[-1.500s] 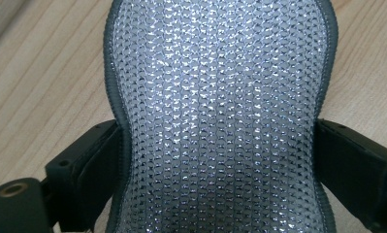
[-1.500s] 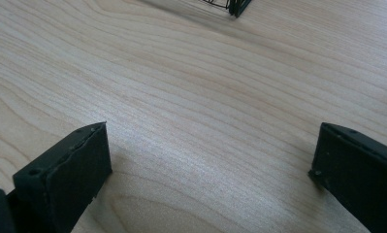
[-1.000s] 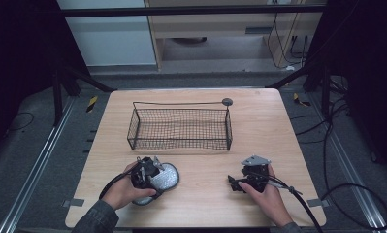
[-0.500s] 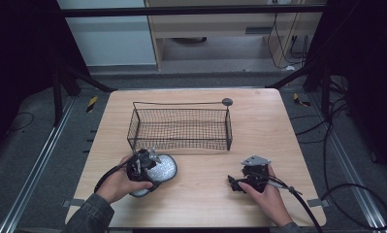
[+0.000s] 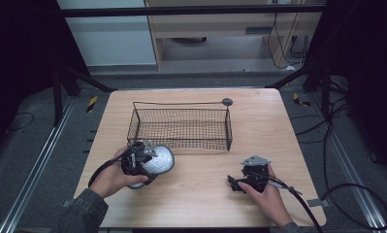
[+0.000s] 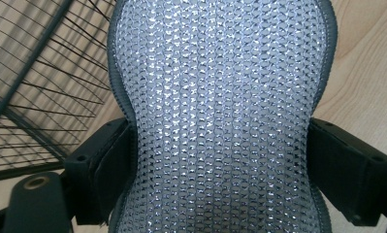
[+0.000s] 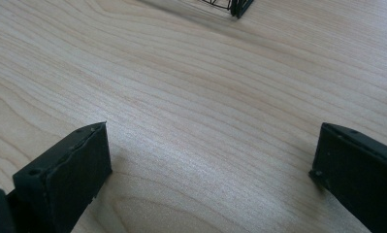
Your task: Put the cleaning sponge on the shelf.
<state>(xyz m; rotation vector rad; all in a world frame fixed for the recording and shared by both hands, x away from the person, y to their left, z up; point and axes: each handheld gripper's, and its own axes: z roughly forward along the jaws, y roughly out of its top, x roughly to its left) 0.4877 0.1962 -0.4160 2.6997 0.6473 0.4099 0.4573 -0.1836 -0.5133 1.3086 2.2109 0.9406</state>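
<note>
The left gripper pinches the silver mesh pad between its fingers, low left in the high view, just in front of the wire basket; the pad's long axis runs away from the fingers toward the basket. The right gripper rests on the desk, fingers spread, well apart from it

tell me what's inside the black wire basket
Through the black wire mesh basket only its mesh floor and the wooden table show; its near-left corner is covered by the silvery sequinned pouch.
</note>
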